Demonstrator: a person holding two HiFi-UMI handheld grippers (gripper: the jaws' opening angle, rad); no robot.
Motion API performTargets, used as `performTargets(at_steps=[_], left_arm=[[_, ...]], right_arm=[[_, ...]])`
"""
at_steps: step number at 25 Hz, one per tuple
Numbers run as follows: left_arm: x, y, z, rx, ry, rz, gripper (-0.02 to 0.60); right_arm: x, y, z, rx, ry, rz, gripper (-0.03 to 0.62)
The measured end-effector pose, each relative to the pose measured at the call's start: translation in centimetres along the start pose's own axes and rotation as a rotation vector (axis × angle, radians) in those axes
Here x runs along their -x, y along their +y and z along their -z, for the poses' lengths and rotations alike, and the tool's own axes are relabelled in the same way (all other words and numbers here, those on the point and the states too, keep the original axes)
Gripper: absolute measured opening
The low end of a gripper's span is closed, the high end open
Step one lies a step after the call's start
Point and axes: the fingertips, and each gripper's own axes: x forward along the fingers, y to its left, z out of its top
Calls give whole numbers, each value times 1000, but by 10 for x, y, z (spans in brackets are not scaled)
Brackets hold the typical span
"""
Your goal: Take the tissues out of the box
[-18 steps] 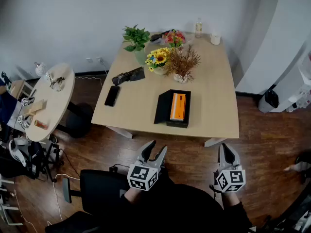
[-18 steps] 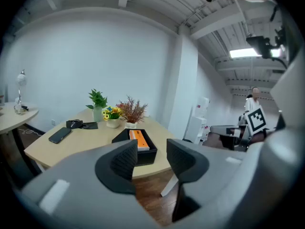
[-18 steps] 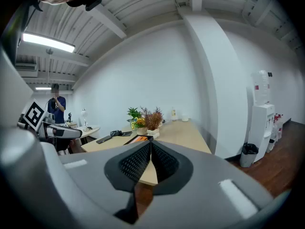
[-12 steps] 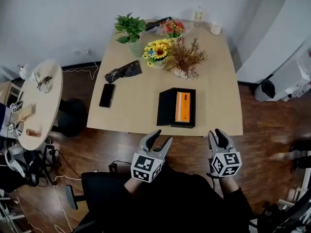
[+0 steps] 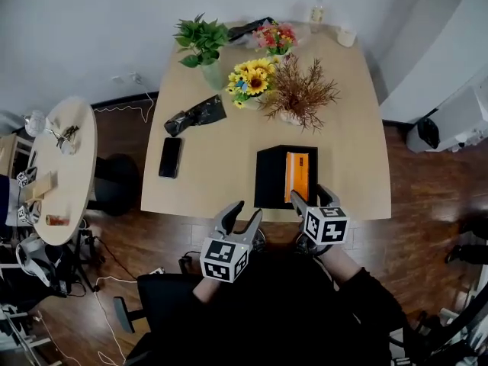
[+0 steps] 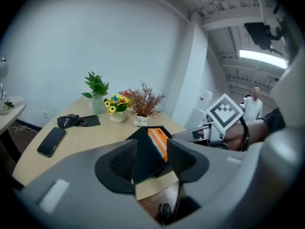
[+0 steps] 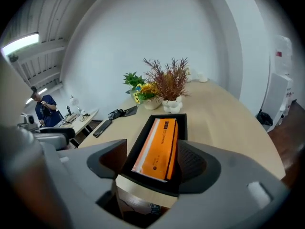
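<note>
An open black box [image 5: 272,178] lies near the front edge of the wooden table [image 5: 221,174], its lid folded out to the left. An orange tissue pack [image 5: 296,177] lies in its right half. My right gripper [image 5: 309,197] hovers at the box's near end, jaws open; in the right gripper view the orange pack [image 7: 158,148] and the box [image 7: 177,146] lie between and beyond the open right gripper [image 7: 151,163], untouched. My left gripper [image 5: 247,210] hangs open just off the table's front edge, left of the box, empty. The left gripper view shows the left gripper [image 6: 151,159] open, the box [image 6: 143,152] beyond.
A phone [image 5: 170,157] and a black bag [image 5: 196,115] lie on the table's left side. Behind the box stand dried twigs [image 5: 301,97], sunflowers [image 5: 253,78] and a green plant [image 5: 202,40]. A round side table [image 5: 57,166] stands left; a black chair [image 5: 145,303] below.
My right gripper has moved forward and left from beside the body up to the box's near end. The left gripper has kept its place off the table edge.
</note>
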Motion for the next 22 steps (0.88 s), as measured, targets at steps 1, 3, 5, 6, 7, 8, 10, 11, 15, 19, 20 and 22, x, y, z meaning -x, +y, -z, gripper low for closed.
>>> performTargets(at_steps=[1,3,5,6,7,8,10,11,15,19,20,22], left_arm=[[3,3,-2,-11,0,-15,175],[11,11,-4,-40,3,-47,175],[20,26,-3,-30,8,-87,175],[24,35,-1,-14,11,-108,175],[28,43,1,0,14,-127,175],[30,51,3,10,17,-143,175],[32,61,6,24,23,-156,175],[32,64,7,28,26,-157,175],[22,69,3,37,20,-135,175],[11,67,-11,36,1,-94,175],[8,66,-13,35,1,-85,175],[4,65,-14,31,2,-76,175]], right_arm=[[-9,-2,2,-6,28,8,336],[-25,-7,6,-16,76,29,355],[-39,-12,10,-19,118,45,369],[-45,-14,12,-9,139,52,370],[-51,-14,14,9,161,59,368],[-55,-13,15,34,185,67,362],[-63,-10,20,89,237,87,373],[-65,-10,21,114,258,96,373],[-77,-12,19,261,309,100,354],[-78,-18,18,295,339,79,302],[-76,-19,19,290,340,73,290],[-73,-19,19,283,340,58,277]])
